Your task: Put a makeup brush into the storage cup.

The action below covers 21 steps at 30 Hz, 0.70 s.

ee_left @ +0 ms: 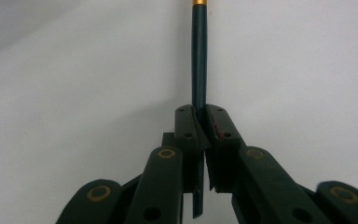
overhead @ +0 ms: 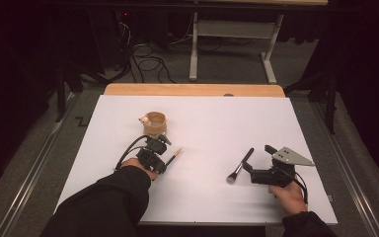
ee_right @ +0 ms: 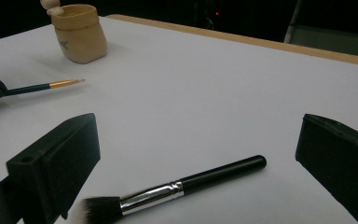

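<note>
my left gripper (overhead: 165, 158) is clamped on the thin brush (overhead: 173, 156). in the left gripper view the jaws are pinched tight on its dark handle (ee_left: 199, 70), which runs straight up between them, w/ the gold ferrule at the top edge and the butt end poking out below the pads. in the high view the brush sticks out to the right of the gripper, tip pointing up-right, low over the white table (overhead: 217, 123); can't tell if the tip touches. the right gripper view has it at far left, gold ferrule and pale tip (ee_right: 60, 84) just above the surface.

the wooden cup (overhead: 155, 123) stands upright just beyond my left gripper, near but apart from the brush. a small pale knob sits at its rim on the left. in the right gripper view it's top left (ee_right: 80, 33), a faint mark on its side.

my right gripper (overhead: 249, 168) is wide apart, holding nothing. the makeup brush (overhead: 240, 166) lies flat on the table right in front of it, bristles toward me, black handle angled away. in the right gripper view it lies between the two jaws (ee_right: 177, 186), silver ferrule mid-length, bristles close by the left jaw, not touching either pad as far as i can see.

my left sleeve is dark; right hand is bare at the grip.
</note>
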Motion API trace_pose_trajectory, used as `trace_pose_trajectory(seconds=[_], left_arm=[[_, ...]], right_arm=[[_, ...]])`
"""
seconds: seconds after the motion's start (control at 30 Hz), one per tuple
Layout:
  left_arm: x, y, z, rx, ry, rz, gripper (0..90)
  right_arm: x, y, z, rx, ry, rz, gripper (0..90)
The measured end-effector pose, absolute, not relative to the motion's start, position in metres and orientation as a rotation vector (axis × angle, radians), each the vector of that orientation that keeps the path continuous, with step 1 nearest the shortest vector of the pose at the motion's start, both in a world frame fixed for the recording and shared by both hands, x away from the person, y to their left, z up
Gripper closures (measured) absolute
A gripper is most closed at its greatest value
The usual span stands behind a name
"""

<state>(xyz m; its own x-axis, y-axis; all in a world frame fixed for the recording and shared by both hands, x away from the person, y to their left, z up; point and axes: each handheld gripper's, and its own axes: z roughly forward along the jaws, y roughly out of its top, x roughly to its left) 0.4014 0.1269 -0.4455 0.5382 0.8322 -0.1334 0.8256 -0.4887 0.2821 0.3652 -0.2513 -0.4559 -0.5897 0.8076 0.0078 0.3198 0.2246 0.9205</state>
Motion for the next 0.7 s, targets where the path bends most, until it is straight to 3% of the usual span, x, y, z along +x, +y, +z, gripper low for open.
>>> trace_pose_trajectory(seconds=[0.7], left_arm=[[0.384,0.163,-0.448,2.204,1.241,0.139,84.3]], right_arm=[[0.364,-0.248,-0.457,1.019,2.032,1.321,0.6]])
